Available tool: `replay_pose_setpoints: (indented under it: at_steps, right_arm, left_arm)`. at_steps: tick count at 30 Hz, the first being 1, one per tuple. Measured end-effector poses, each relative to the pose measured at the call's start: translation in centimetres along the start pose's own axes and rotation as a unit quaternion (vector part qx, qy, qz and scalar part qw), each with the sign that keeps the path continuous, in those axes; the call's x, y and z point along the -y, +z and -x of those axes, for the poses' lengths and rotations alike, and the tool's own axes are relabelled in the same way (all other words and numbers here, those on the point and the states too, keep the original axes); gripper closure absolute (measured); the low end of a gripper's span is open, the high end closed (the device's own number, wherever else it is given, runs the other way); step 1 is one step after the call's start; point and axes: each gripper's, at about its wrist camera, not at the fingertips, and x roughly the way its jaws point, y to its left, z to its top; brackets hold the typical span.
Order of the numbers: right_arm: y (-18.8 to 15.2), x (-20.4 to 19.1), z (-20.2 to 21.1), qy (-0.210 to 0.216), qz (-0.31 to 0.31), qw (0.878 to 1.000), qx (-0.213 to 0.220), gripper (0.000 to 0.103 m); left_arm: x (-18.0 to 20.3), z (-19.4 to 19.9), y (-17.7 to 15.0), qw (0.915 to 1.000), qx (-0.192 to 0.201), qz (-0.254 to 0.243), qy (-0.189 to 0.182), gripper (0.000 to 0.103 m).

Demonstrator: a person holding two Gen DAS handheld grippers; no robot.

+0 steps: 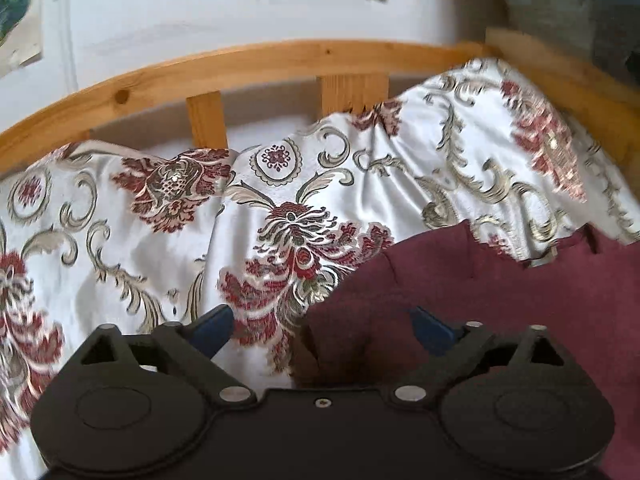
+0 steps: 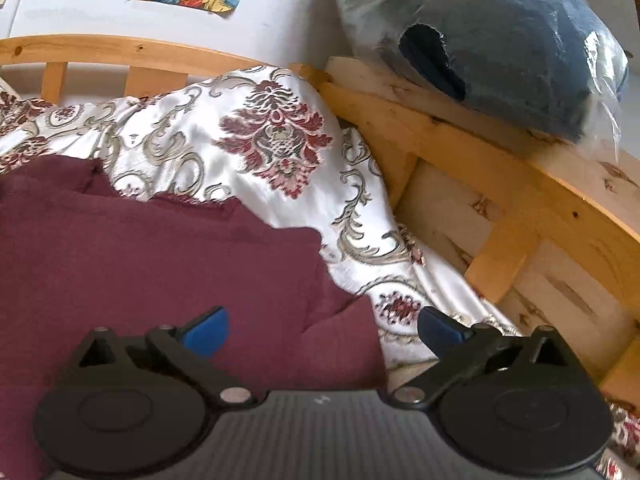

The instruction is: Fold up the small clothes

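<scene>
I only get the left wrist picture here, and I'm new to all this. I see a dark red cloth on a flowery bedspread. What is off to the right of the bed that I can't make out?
Observer: In the right wrist view, a blue bundle in clear plastic sits on the wooden ledge beside the bed.
Operator: Is the other claw holding the cloth?
Observer: No. The right gripper is open; the maroon garment lies under its left finger, unpinched.
Operator: Does the cloth reach the bed's edge there?
Observer: No, patterned bedspread shows between the garment and the wooden frame.
</scene>
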Motion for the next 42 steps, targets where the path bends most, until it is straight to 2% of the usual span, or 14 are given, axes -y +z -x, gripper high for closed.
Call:
replay_pose_setpoints:
  at_steps: [4,8,11,15,17,18,20,23,27,29,31,33,39,42]
  right_arm:
    - [0.2,-1.0,0.8,0.007,0.016,1.0,0.005,0.0]
    - [0.3,-1.1,1.5,0.009,0.014,1.0,0.011,0.0]
    - [0.1,-0.7,1.2,0.011,0.008,1.0,0.009,0.0]
    - [-0.1,0.3,1.4,0.023,-0.027,0.999,0.025,0.002]
    - [0.1,0.6,1.5,0.029,-0.039,0.998,0.027,0.017]
    - [0.2,0.7,1.6,0.033,-0.043,0.998,0.026,0.022]
    - [0.3,0.9,1.7,0.037,-0.047,0.998,0.025,0.043]
    - [0.3,0.9,1.4,0.042,-0.048,0.998,0.012,0.066]
    - [0.1,1.0,0.9,0.045,-0.058,0.997,-0.008,0.076]
    - [0.2,1.1,1.0,0.048,-0.059,0.997,-0.009,0.085]
    - [0.3,0.9,1.3,0.049,-0.055,0.997,-0.007,0.092]
    - [0.3,0.9,1.7,0.05,-0.053,0.997,-0.005,0.098]
    - [0.3,1.8,3.6,0.046,-0.064,0.997,-0.004,0.099]
    - [-0.3,2.1,4.5,0.043,-0.062,0.997,-0.014,0.099]
  left_arm:
    - [0.3,1.7,-1.8,0.9999,0.007,0.004,-0.014,0.004]
    - [1.4,2.2,-2.8,0.9995,0.007,-0.024,-0.018,0.004]
    - [1.8,1.7,-2.6,0.9994,0.006,-0.033,-0.013,0.004]
    - [1.4,0.4,-1.5,0.9999,0.013,-0.009,-0.006,0.005]
    - [1.1,-0.3,-1.0,0.9999,0.014,-0.001,-0.001,0.008]
    - [0.9,-0.6,-0.8,0.9999,0.014,0.001,0.002,0.012]
    - [0.7,-1.3,-0.6,0.9999,0.01,0.003,0.004,0.019]
    - [0.5,-2.0,-0.4,0.9999,0.001,0.003,-0.01,0.034]
    - [0.3,-2.8,-0.2,0.9998,-0.01,0.007,-0.013,0.055]
    - [0.2,-3.2,-0.1,0.9996,-0.019,0.01,-0.019,0.065]
    - [0.2,-3.6,0.0,0.9996,-0.022,0.009,-0.016,0.081]
    - [0.2,-3.9,0.1,0.9996,-0.024,0.007,-0.014,0.092]
    - [1.4,-3.1,0.7,0.9997,0.012,-0.022,-0.008,0.094]
    - [2.2,-3.2,0.9,0.9992,0.015,-0.036,-0.01,0.094]
